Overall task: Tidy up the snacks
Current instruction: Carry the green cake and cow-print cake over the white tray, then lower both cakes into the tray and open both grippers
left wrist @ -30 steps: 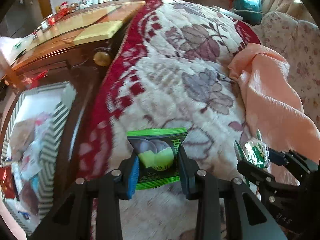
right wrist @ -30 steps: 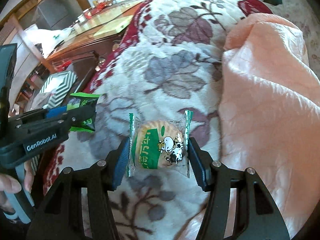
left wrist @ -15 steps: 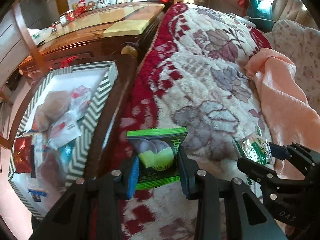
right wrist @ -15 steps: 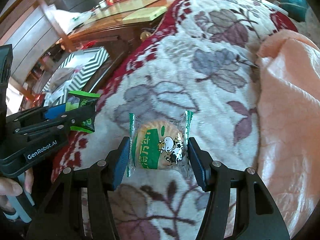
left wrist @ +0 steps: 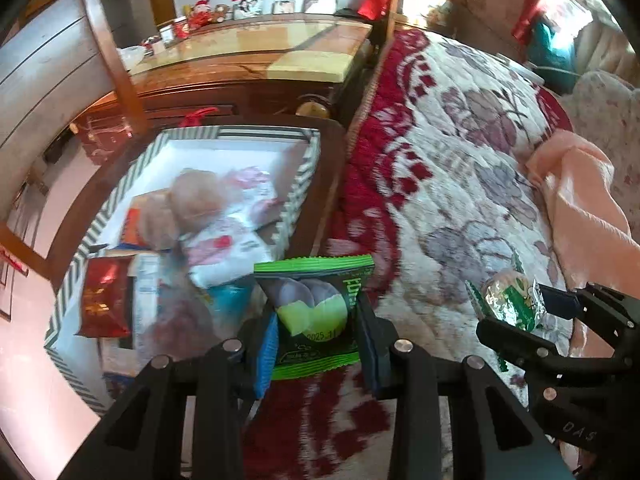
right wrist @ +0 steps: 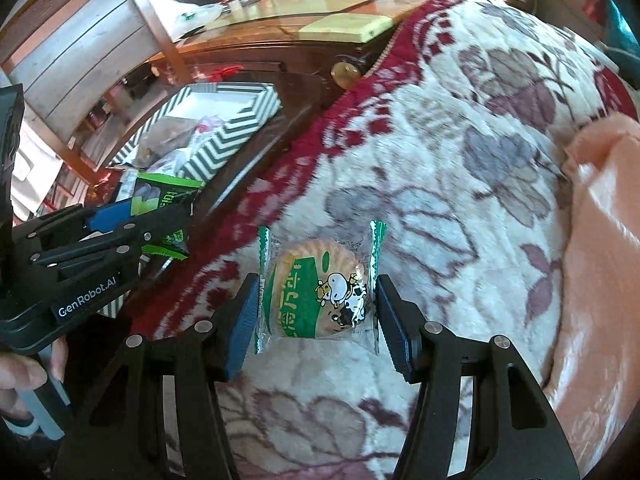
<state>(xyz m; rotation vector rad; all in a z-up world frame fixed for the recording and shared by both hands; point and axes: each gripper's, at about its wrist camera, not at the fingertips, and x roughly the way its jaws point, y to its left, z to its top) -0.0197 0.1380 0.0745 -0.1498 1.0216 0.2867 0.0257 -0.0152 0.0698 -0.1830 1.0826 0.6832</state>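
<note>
While the left gripper (left wrist: 316,334) has its jaws clamped on a green snack packet (left wrist: 314,312), it hangs over the near corner of a chevron-striped box (left wrist: 298,196) that holds a blurred heap of wrapped snacks (left wrist: 208,220). The right gripper (right wrist: 318,316) has its jaws closed on a clear-wrapped round biscuit (right wrist: 318,300) printed with a cartoon cow, held above a flowered red-and-cream blanket (right wrist: 460,152). A peach cloth (right wrist: 600,240) lies at the blanket's right
</note>
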